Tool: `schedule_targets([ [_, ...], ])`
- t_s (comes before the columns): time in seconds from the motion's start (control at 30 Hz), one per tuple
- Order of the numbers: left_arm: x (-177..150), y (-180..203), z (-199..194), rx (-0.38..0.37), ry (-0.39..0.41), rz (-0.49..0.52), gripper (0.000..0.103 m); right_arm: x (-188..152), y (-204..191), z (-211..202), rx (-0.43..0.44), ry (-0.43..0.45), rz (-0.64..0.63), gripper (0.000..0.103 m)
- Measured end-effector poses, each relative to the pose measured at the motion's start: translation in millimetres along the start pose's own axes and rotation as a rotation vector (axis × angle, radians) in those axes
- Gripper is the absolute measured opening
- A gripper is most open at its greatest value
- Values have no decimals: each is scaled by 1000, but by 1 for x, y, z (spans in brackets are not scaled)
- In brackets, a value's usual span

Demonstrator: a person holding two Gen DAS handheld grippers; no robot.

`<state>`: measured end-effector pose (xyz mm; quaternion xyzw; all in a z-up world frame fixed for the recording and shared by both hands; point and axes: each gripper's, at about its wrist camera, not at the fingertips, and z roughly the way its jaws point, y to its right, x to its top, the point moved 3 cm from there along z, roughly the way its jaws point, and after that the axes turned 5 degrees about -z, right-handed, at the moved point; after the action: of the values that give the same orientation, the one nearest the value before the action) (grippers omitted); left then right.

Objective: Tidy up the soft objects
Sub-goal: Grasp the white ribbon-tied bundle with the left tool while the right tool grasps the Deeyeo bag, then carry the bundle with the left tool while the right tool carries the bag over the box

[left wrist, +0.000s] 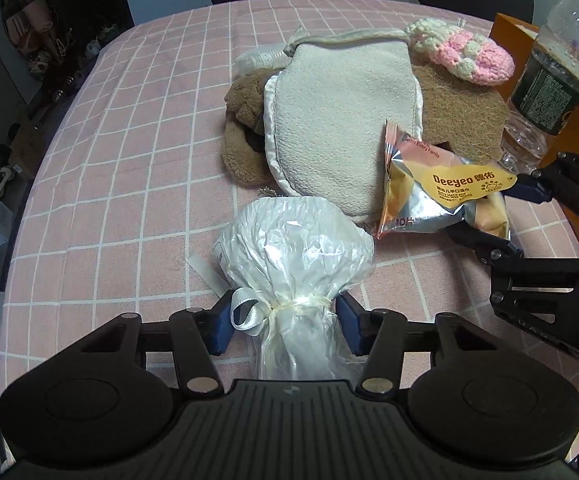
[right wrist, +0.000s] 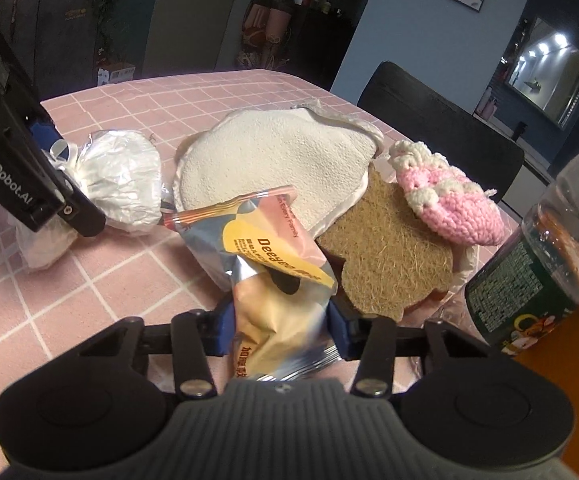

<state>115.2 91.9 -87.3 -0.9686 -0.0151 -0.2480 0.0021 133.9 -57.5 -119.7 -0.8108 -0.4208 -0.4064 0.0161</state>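
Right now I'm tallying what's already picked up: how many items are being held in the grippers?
2. The tied plastic bag is in the left hand-held gripper; the Deeyeo wipes packet is in the right hand-held gripper.

Glossy crinkled plastic bundle at lower centre, tied with satin ribbon. Shiny foil wipes packet mid-frame. Behind it, a nubbly matt cream cloth mitt, coarse brown fibre pad, pink crochet piece. Clear plastic bottle at right. Checked pink cloth covers the surface.

Dark chair behind pink-checked table, blue wall.
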Motion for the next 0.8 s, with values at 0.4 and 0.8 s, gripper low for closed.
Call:
schedule_targets([
  [0.4, -21, 9, -51, -25, 252, -6, 58, -1, -1, -46, -12, 20, 122, 39],
  [0.8, -22, 41, -97, -73, 415, 22, 57, -15, 19, -138, -84, 92, 194, 39],
])
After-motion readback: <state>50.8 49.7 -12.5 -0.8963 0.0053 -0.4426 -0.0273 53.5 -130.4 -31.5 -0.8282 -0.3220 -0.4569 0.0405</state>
